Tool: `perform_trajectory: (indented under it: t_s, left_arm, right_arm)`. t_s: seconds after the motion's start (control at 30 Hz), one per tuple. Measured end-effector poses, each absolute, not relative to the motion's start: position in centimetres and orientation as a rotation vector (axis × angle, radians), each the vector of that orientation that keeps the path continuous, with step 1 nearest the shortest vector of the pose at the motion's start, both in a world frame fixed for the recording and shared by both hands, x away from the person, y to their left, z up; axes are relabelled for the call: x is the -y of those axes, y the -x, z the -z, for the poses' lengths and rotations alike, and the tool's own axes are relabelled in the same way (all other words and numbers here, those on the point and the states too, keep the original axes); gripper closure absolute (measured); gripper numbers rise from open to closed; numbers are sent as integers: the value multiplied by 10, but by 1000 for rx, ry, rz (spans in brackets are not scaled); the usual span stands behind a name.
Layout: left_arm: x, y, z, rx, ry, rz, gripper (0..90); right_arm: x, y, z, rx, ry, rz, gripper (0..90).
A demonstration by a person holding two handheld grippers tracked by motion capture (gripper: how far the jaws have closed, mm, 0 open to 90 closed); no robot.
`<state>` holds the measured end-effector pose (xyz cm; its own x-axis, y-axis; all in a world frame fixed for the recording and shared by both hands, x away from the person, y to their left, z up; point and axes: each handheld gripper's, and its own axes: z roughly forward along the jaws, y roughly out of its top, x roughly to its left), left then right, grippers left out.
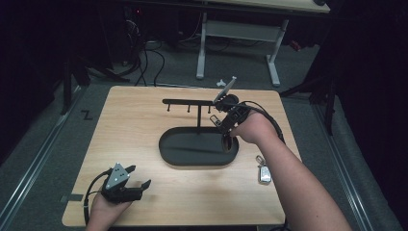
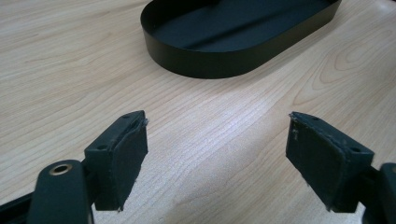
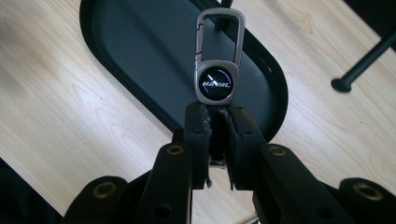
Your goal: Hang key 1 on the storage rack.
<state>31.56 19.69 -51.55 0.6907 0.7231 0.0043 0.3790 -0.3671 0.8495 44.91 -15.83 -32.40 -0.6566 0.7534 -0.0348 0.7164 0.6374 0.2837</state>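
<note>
Pinched between the closed jaws of the right hand-held gripper [image 3: 215,122]: a metal keychain [image 3: 218,70], silver-grey, with a round dark badge reading "HAVAL" under a pale arc, and above it an elongated carabiner loop with a spring gate. Held by its lower end, loop pointing away from the jaws, above the black oval tray [image 3: 140,56]. In the high view, held up over the far right part of the bench [image 1: 144,144], right hand-held gripper [image 1: 222,113] just beside the right end of the black hook rack [image 1: 190,102], a horizontal bar with small hanging pegs on a thin post rising from the tray [image 1: 192,154]. Tray near the bench middle, shallow, matte black, with a low upright wall. Near the right edge of the bench, a second key fob [image 1: 263,173], silvery with a small ring, lying flat and well apart from the tray. Near the front left corner, the left hand-held gripper [image 1: 137,177], resting low over the wood, jaws spread wide with nothing between them; from its own view, pale wood grain between the two black pads [image 2: 130,154] and the tray's curved wall [image 2: 205,58] beyond. Grey carpeted floor [image 1: 43,159] and a white desk frame [image 1: 240,33] past the far edge.
</note>
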Motion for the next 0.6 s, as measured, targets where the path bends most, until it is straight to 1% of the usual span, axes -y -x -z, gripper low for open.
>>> perform_trajectory:
  t_s: [0.6]
  left_arm:
    - [-195, -316, 517, -843, -1998, -468, 214]
  right_arm:
    - [150, -470, 320, -2655, -1266, -420, 805]
